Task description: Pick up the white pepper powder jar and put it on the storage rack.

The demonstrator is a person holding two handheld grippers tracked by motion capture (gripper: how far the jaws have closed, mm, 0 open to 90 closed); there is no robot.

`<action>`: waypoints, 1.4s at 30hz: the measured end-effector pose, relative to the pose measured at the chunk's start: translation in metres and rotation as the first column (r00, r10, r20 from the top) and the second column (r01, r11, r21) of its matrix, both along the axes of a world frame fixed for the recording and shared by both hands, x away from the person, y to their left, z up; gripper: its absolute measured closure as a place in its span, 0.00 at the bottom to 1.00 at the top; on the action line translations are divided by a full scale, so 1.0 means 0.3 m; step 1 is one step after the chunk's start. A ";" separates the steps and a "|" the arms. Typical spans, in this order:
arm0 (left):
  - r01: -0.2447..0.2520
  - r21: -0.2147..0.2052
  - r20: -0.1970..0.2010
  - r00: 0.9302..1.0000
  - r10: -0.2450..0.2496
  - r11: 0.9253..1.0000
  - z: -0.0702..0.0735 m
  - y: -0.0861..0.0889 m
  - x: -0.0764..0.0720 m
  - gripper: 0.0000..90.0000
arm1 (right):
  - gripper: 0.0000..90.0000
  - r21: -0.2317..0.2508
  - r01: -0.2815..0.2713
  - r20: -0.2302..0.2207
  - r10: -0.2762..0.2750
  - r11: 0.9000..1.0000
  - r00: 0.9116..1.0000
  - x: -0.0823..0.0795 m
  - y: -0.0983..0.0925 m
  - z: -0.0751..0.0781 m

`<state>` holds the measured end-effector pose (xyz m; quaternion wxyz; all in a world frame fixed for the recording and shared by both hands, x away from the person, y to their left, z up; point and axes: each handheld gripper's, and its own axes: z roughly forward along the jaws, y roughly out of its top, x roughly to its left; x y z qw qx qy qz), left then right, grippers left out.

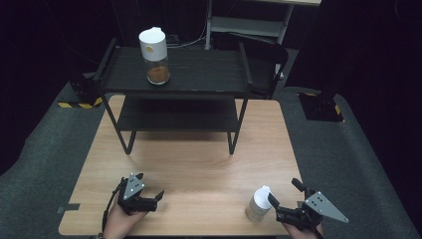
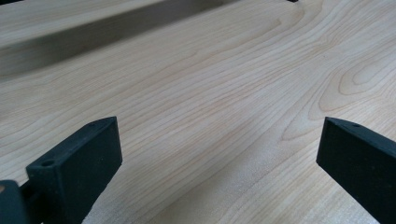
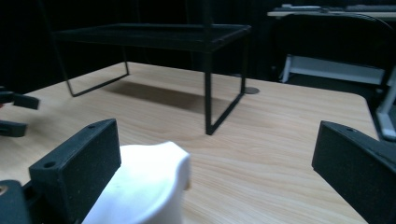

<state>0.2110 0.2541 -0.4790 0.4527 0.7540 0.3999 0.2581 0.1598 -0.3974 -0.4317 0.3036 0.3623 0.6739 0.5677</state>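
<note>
On the pale wooden table [image 1: 199, 164], before the black metal shelf rack [image 1: 176, 74], the right gripper [image 1: 281, 206] hangs wide-jawed beside the small white-capped jar [image 1: 259, 202]: approach stage; centring, then closing, comes next. The left gripper [image 1: 149, 194] idles, jaws wide.

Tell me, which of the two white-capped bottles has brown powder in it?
The bottle on the black shelf at the back: brown powder fills its clear bottom. The small bottle by the right tongs looks all white.
</note>
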 end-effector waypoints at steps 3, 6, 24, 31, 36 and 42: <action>0.000 0.001 0.001 1.000 0.000 1.000 0.000 0.000 0.001 0.00 | 0.01 0.001 -0.032 0.005 0.032 1.000 0.999 0.001 0.008 0.002; 0.002 0.005 0.001 1.000 -0.002 1.000 0.001 -0.002 0.001 0.00 | 0.01 -0.004 -0.055 0.005 0.055 0.998 0.998 0.004 0.019 0.001; 0.003 0.008 0.004 1.000 -0.003 1.000 0.000 -0.003 0.000 0.00 | 0.05 -0.010 -0.155 -0.024 0.155 0.988 0.988 0.050 0.017 -0.042; 0.003 0.008 0.005 1.000 -0.003 1.000 0.000 -0.003 -0.001 0.01 | 0.08 -0.014 -0.194 -0.034 0.193 0.981 0.981 0.066 0.005 -0.053; 0.003 0.009 0.004 1.000 -0.003 1.000 0.001 -0.004 0.000 0.01 | 0.11 -0.006 -0.209 -0.062 0.208 0.978 0.976 0.083 -0.005 -0.073; 0.004 0.005 0.003 1.000 -0.004 1.000 0.000 -0.001 0.001 0.01 | 0.14 -0.011 -0.230 -0.094 0.228 0.973 0.969 0.093 -0.009 -0.090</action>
